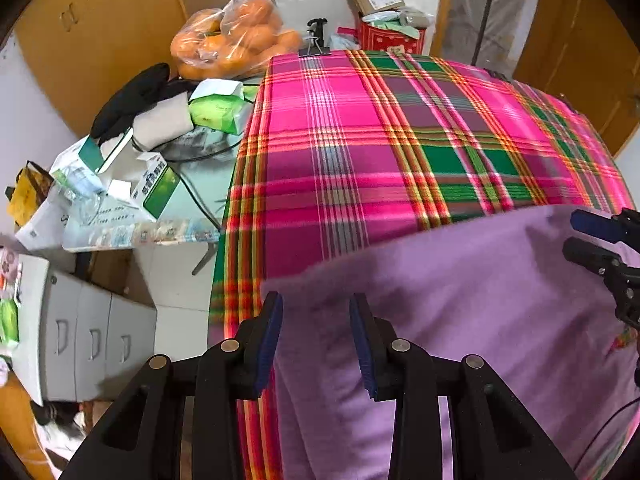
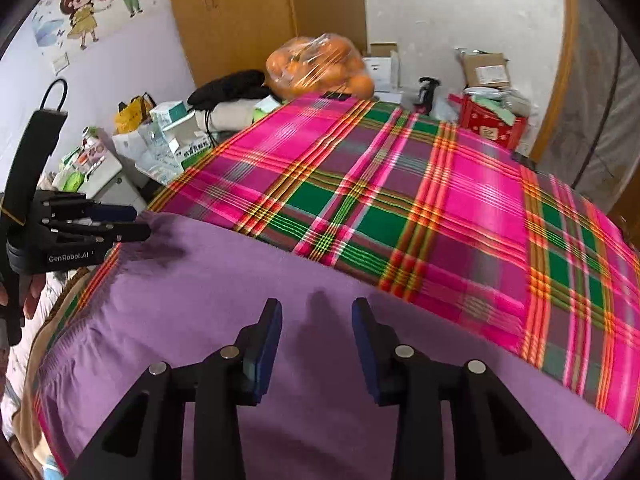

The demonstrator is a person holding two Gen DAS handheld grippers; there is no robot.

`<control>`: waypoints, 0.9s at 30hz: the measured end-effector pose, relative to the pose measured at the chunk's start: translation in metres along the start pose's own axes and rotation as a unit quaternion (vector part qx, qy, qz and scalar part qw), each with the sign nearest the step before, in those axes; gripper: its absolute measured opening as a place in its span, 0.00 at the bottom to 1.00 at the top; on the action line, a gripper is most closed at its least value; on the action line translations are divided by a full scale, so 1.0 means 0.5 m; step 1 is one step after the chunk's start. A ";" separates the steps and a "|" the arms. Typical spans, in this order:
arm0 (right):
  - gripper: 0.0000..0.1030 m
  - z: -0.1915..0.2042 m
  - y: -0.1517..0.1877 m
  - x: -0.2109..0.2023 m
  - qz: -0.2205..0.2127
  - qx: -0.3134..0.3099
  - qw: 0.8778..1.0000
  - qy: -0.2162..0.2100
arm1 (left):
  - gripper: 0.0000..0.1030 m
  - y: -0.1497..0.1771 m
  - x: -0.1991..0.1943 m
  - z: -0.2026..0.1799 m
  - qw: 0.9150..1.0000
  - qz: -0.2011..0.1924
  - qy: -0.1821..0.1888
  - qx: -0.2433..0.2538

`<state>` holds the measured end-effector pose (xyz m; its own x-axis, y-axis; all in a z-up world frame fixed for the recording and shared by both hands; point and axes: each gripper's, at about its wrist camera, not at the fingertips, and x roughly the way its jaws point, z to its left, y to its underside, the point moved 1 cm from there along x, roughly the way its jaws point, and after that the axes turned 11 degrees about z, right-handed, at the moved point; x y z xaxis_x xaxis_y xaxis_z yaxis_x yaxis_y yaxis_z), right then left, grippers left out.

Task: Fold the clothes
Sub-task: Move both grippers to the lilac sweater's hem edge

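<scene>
A purple garment (image 1: 460,300) lies flat on the near part of a table covered with a pink, green and red plaid cloth (image 1: 360,140). My left gripper (image 1: 316,312) hangs open over the garment's left edge, with nothing pinched between its blue pads. The right wrist view shows the left gripper (image 2: 140,223) at the garment's (image 2: 240,280) far left corner, held by a hand. My right gripper (image 2: 316,312) stands open above the garment's middle and casts a shadow on it. The right gripper (image 1: 570,236) also appears at the right edge of the left wrist view, jaws apart.
A bag of oranges (image 1: 236,36), a red box (image 1: 392,38) and a binder clip (image 1: 316,46) sit at the table's far edge. Boxes, packets and dark clothing crowd a side table (image 1: 160,184) on the left. A white drawer cabinet (image 1: 88,336) stands below it.
</scene>
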<state>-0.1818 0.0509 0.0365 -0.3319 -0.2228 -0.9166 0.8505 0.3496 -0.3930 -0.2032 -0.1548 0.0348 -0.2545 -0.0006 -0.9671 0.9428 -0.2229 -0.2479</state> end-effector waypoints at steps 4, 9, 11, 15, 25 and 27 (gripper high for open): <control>0.40 -0.008 -0.022 0.030 0.009 -0.008 1.000 -0.014 | 0.35 -0.020 0.024 -0.008 1.000 0.007 0.005 0.023; 0.42 -0.016 -0.033 0.060 0.023 -0.008 0.999 -0.026 | 0.37 -0.035 0.044 -0.014 0.999 0.010 0.006 0.048; 0.42 -0.020 -0.031 0.066 0.024 -0.005 0.999 -0.029 | 0.38 -0.039 0.048 -0.014 0.999 0.012 0.007 0.052; 0.44 -0.020 -0.032 0.073 0.023 -0.008 0.999 -0.035 | 0.44 -0.031 0.045 -0.016 0.998 0.007 0.018 0.057; 0.49 -0.011 -0.039 0.080 0.020 -0.025 0.998 -0.054 | 0.48 -0.038 0.057 0.002 0.999 0.010 0.009 0.046; 0.50 -0.003 -0.040 0.082 0.019 -0.036 0.998 -0.048 | 0.51 -0.035 0.055 -0.001 0.999 0.008 0.013 0.052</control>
<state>-0.2133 0.0362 0.0065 -0.2570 -0.2923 -0.9211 0.8289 0.4234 -0.3657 -0.2269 -0.1506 0.0125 -0.2320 0.0189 -0.9725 0.9192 -0.3227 -0.2256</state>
